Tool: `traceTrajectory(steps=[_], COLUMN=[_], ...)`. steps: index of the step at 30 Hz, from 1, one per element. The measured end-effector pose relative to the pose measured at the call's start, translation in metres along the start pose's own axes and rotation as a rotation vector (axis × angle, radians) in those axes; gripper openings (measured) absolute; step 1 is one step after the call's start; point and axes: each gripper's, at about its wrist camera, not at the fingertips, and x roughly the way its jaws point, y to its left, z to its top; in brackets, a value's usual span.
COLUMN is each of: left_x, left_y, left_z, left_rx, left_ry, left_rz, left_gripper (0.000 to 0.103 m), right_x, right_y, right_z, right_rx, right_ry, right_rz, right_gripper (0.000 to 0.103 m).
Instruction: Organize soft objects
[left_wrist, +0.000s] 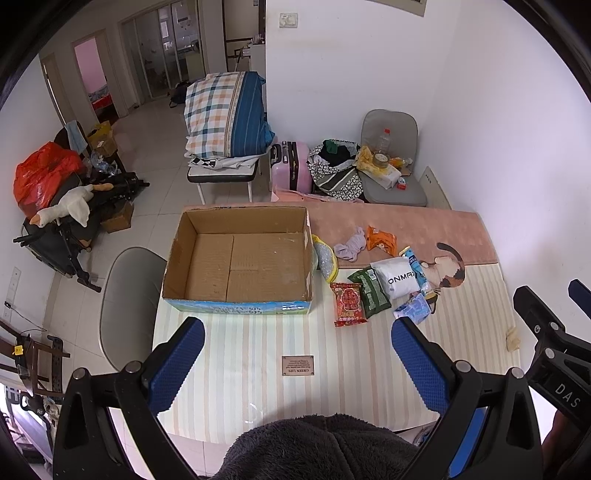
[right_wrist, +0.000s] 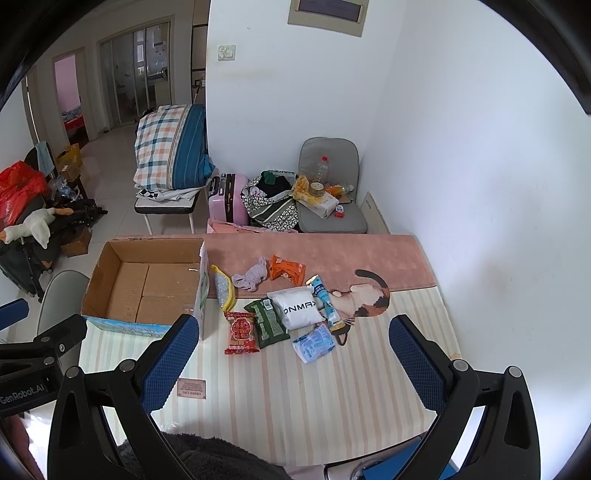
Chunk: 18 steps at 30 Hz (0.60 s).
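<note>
An empty cardboard box (left_wrist: 236, 258) stands on the striped table mat (left_wrist: 258, 354); it also shows in the right wrist view (right_wrist: 144, 288). To its right lies a cluster of soft packets: a red snack bag (left_wrist: 348, 304), a green bag (left_wrist: 369, 290), a white pouch (left_wrist: 395, 277), an orange bag (left_wrist: 381, 240), a lilac cloth (left_wrist: 351, 247), a blue packet (left_wrist: 413, 308) and a yellow-rimmed scrubber (left_wrist: 325, 258). My left gripper (left_wrist: 297, 341) is open and empty, held above the near table. My right gripper (right_wrist: 293, 341) is open and empty, above the packets' near side.
A grey chair (left_wrist: 125, 302) stands left of the table. Beyond the table are a pink suitcase (left_wrist: 291, 166), a bag of clothes (left_wrist: 336, 170), a chair with a bottle (left_wrist: 391, 162) and folded bedding (left_wrist: 225, 114). A white wall runs along the right.
</note>
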Motion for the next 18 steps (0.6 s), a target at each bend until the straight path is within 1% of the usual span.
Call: traceTrajectory(steps=[9,18], left_x=[-0.001,-0.001], left_y=[0.002,0.003], left_z=[0.002,0.004], left_rx=[0.002,0.000], left_ry=[0.000,-0.002], left_rz=[-0.001,0.000], left_gripper=[0.103,0.103], right_x=[-0.001,-0.003], right_y=[0.001,0.004], right_z=[0.000,0.011], right_rx=[0.000,-0.002], right_ry=[-0.001,-0.010], right_rz=[0.001,0.007], right_gripper=[0.103,0.103])
